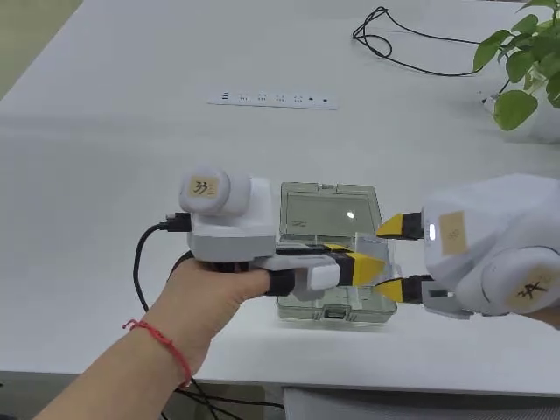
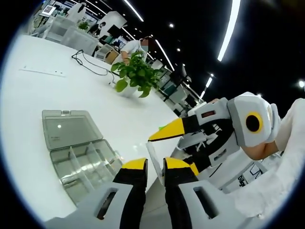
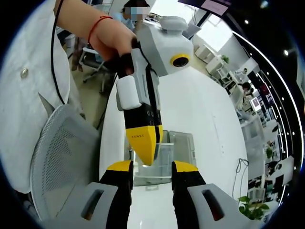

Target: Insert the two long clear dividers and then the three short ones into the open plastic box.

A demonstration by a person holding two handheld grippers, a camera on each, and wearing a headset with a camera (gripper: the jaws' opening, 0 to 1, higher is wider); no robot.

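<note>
At the near edge of the worktop (image 1: 131,175), work is centred on the open box (image 1: 302,308).

Left: the left claw (image 1: 372,267) is gripped by a hand (image 1: 206,302) and reaches rightward over the box. In the left gripper view its jaws are clenched close together, and a thin clear divider (image 2: 154,160) appears to be pinched between them. Whether the piece is long or short cannot be told.

Centre: the box is seen with its lid (image 1: 331,213) laid flat behind it. Clear partitions (image 2: 75,160) are seen standing in the tray. Their number cannot be settled.

Right: the right claw (image 1: 398,258) is held released, with one jaw on either side of the left claw's tip.

Step in hand, as judged: one divider is being brought over the box, or passed between the claws, for seating. For the next move, the piece must be turned upright, lined up with a free pair of wall slots, and pressed straight down.

Surroundings: a power strip (image 1: 273,99), a black cable (image 1: 411,48) and a plant (image 1: 525,70) lie well apart at the far side. None of them is judged to be in the way. Both claws crowd over the tray and hide the slots in the head view, and the clear plastic is hard to make out.
</note>
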